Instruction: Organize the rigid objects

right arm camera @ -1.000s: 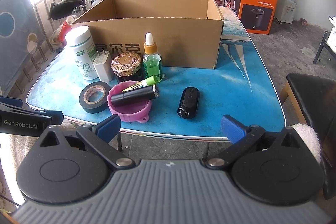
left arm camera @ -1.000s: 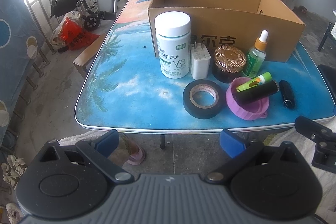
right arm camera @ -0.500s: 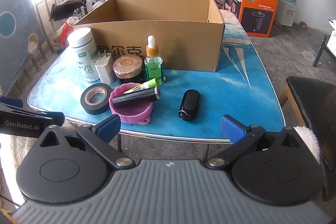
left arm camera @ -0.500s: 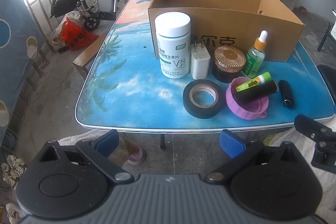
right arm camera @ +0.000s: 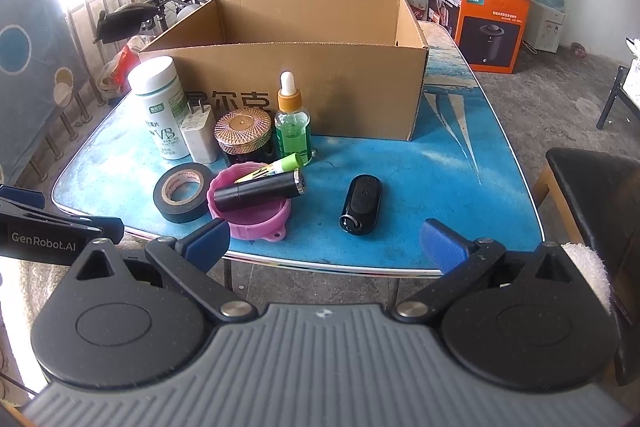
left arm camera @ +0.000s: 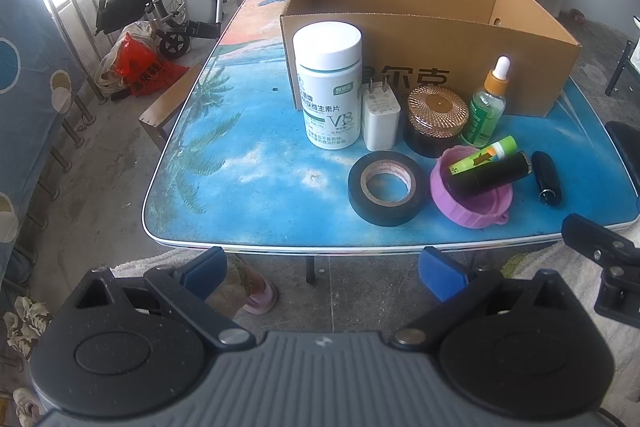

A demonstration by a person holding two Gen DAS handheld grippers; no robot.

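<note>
Right gripper (right arm camera: 324, 241): spread wide, empty.
Key fob (right arm camera: 361, 205): on table, just ahead, slightly right; long axis pointing away (nearer this hand).
Left gripper (left arm camera: 320, 267): likewise agape, farther off.

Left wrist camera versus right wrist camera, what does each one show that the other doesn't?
Only the left wrist view shows the open left tool up close, and the table's bare left half.

Only the right wrist view shows the open right tool up close, the whole orange Philips box, and the black chair seat.

Both show the cardboard box, white vitamin bottle, black tape roll, purple lid and black key fob.
</note>
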